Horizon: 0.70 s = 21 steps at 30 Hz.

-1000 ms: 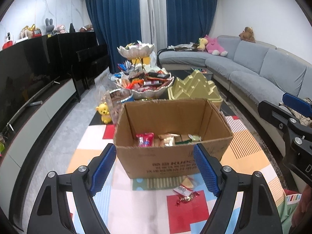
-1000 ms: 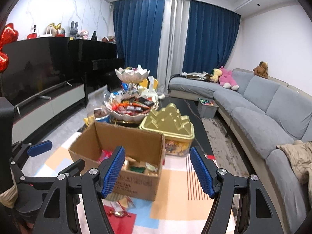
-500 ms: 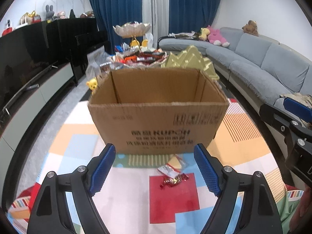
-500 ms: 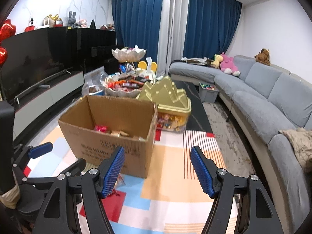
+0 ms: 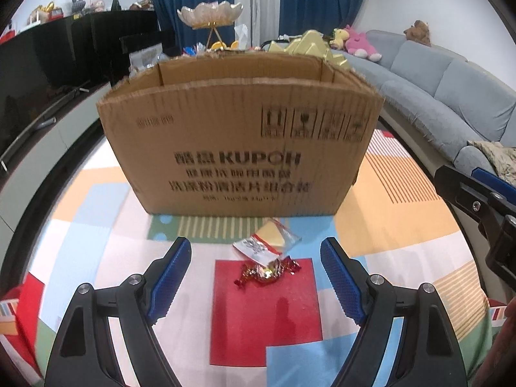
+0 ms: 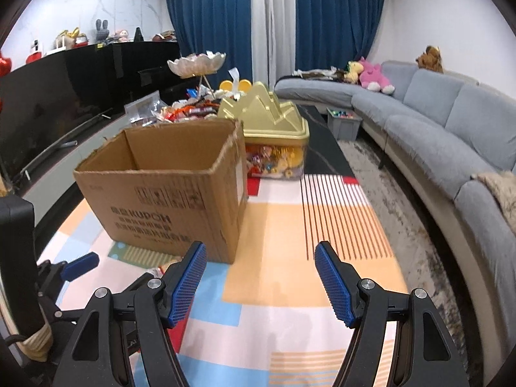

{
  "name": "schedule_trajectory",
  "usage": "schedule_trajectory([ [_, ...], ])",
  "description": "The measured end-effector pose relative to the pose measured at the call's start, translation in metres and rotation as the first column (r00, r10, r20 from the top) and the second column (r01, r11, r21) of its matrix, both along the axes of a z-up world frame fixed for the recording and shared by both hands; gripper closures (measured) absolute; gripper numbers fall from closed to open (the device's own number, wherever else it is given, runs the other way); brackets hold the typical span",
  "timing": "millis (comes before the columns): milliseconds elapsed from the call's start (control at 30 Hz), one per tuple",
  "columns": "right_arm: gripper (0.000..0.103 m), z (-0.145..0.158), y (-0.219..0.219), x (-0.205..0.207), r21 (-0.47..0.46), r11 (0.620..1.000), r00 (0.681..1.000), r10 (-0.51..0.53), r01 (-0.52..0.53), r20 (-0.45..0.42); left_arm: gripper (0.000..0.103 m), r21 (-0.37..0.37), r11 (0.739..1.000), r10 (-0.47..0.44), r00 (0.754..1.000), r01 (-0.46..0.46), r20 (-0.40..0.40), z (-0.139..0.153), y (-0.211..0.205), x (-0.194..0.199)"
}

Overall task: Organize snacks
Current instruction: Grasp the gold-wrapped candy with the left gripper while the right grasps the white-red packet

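Patchwork mat | left tongs, right tongs apart, empty | risk: candy and packet overlap, double grab

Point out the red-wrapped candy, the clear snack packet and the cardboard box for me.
red-wrapped candy [image 5: 267, 272], left wrist view, on its foil middle.
clear snack packet [image 5: 266, 244], left wrist view, on the packet's centre.
cardboard box [image 5: 238, 148], left wrist view, on its printed front wall.
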State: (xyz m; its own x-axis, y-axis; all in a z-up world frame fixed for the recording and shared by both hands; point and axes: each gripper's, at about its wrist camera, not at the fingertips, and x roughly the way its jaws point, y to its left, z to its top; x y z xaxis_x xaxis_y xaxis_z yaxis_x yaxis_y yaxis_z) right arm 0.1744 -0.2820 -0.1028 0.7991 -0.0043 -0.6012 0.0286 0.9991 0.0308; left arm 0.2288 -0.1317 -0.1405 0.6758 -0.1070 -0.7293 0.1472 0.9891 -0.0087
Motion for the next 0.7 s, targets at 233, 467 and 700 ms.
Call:
schedule_trajectory([
  [233,0.033,-0.018,-0.009,0.006,0.029,1.000,1.000,-0.008,0.008,-0.023,0.021,0.005,1.000,0.020,0.999,-0.020,-0.040,-0.022,-0.010,0.008],
  [467,0.033,-0.029,-0.015,0.014,0.055,0.998,0.999,-0.018,0.020,-0.043,0.023,-0.006,0.998,0.067,0.994,-0.068,-0.081,-0.038,-0.013,0.015],
  [700,0.033,-0.044,-0.012,0.021,0.073,0.997,0.997,-0.012,0.017,-0.072,0.032,-0.018,0.994,0.103,0.987,-0.106,-0.122,-0.050,-0.011,0.023],
])
